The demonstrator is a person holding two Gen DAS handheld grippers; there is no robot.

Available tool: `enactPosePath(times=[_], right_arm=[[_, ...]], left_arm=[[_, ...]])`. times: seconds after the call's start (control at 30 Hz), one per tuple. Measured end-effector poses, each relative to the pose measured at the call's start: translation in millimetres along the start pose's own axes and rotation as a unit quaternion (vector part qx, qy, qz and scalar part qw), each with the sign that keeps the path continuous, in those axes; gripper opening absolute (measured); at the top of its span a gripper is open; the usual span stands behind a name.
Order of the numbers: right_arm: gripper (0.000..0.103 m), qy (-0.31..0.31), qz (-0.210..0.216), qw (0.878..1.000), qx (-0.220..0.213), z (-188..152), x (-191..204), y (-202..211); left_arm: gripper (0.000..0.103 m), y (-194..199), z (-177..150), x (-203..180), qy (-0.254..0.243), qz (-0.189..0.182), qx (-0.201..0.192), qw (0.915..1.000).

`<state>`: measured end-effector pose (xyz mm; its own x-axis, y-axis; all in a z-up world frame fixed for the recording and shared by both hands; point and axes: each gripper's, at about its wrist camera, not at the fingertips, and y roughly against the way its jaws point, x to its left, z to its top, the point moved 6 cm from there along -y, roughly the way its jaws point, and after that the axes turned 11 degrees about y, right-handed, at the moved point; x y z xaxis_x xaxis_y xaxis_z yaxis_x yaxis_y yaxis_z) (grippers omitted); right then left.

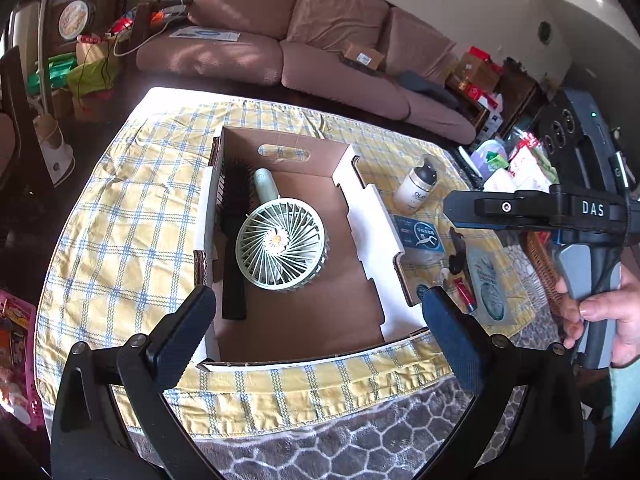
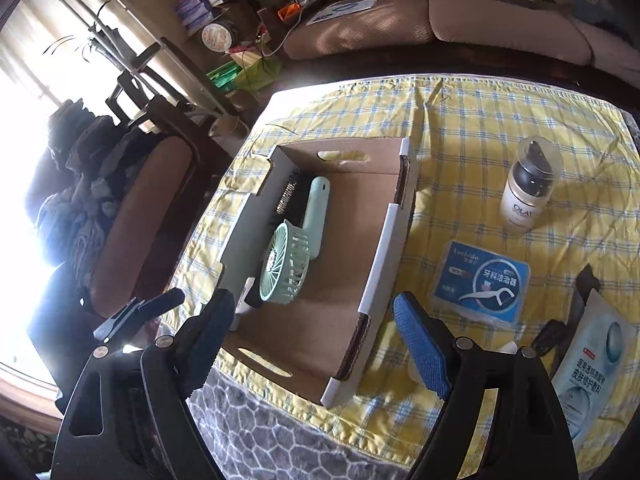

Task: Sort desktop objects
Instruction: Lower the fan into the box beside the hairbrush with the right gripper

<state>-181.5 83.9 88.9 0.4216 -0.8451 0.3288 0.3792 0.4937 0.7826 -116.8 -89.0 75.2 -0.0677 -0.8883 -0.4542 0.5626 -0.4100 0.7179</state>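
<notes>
Both grippers stand nearest the cameras, with black arms and blue textured pads: the left gripper (image 1: 320, 332) has its jaws spread wide and nothing between them, and the right gripper (image 2: 316, 332) is also open and holds nothing. Beyond their fingertips lies the largest thing of the task, a shallow brown cardboard box with white edges and a handle slot (image 1: 376, 220), resting on a yellow checked tablecloth with blue lines (image 1: 132, 184); under the cloth's near edge a grey blanket with a honeycomb pattern (image 1: 360, 440) shows. Inside the box, along its left wall as the left wrist camera sees it, lies a black hairbrush (image 1: 234, 240), and just beside it a mint-green handheld fan with a small daisy in the centre (image 1: 280, 244); both are apart from the grippers. Outside the box, to the right on the cloth, stands a white lotion bottle with a clear cap (image 2: 528, 184), nearer lies a blue box of dental floss picks (image 2: 480, 280), then a pale blue face mask sachet (image 2: 592, 372) and a small red tube (image 1: 466, 294). In the left view a hand (image 1: 600, 316) holds the right gripper's grey handle. Behind the table a brown sofa (image 1: 320, 40) lines the wall, with boxes and bags around it.
</notes>
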Motion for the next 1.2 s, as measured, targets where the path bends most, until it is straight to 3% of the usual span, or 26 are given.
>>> enactPosePath(times=[0.27, 0.37, 0.43, 0.53, 0.73, 0.83, 0.93, 1.0, 1.03, 1.13, 1.2], right_arm=[[0.088, -0.008, -0.032, 0.999, -0.033, -38, -39, 62], [0.088, -0.038, -0.027, 0.998, -0.036, -57, -59, 75], [0.088, -0.048, -0.026, 0.998, -0.039, -67, -69, 84], [0.088, -0.045, -0.026, 0.998, -0.044, -77, -76, 93], [0.088, -0.053, -0.007, 0.997, -0.064, -85, -81, 98], [0.088, -0.047, 0.009, 0.997, -0.066, -76, -73, 88], [0.088, -0.058, 0.061, 0.994, -0.076, -49, -57, 74], [0.088, -0.065, 0.091, 0.990, -0.084, -24, -44, 62], [0.088, -0.066, 0.101, 0.989, -0.084, -9, -38, 54], [0.084, -0.059, 0.105, 0.991, -0.064, 28, -18, 20], [0.076, -0.047, 0.100, 0.993, -0.035, 42, -3, -11]], left_arm=[[0.103, 0, -14, -63, -0.046, -0.015, 0.009, 0.9988], [0.103, -6, -15, -76, -0.039, -0.023, 0.011, 0.9989], [0.103, -9, -8, -71, -0.038, 0.000, 0.001, 0.9993], [0.103, -20, 11, -53, -0.059, 0.061, -0.004, 0.9964], [0.103, -72, 23, -28, -0.102, 0.152, 0.044, 0.9821], [0.094, -91, 20, -22, -0.110, 0.162, 0.064, 0.9786], [0.086, -97, 16, -14, -0.110, 0.157, 0.067, 0.9790], [0.070, -96, 14, -8, -0.100, 0.146, 0.065, 0.9821], [0.067, -95, 14, -4, -0.090, 0.138, 0.062, 0.9843], [0.066, -92, 16, 9, -0.061, 0.113, 0.061, 0.9898], [0.066, -91, 16, 14, -0.051, 0.103, 0.061, 0.9915]])
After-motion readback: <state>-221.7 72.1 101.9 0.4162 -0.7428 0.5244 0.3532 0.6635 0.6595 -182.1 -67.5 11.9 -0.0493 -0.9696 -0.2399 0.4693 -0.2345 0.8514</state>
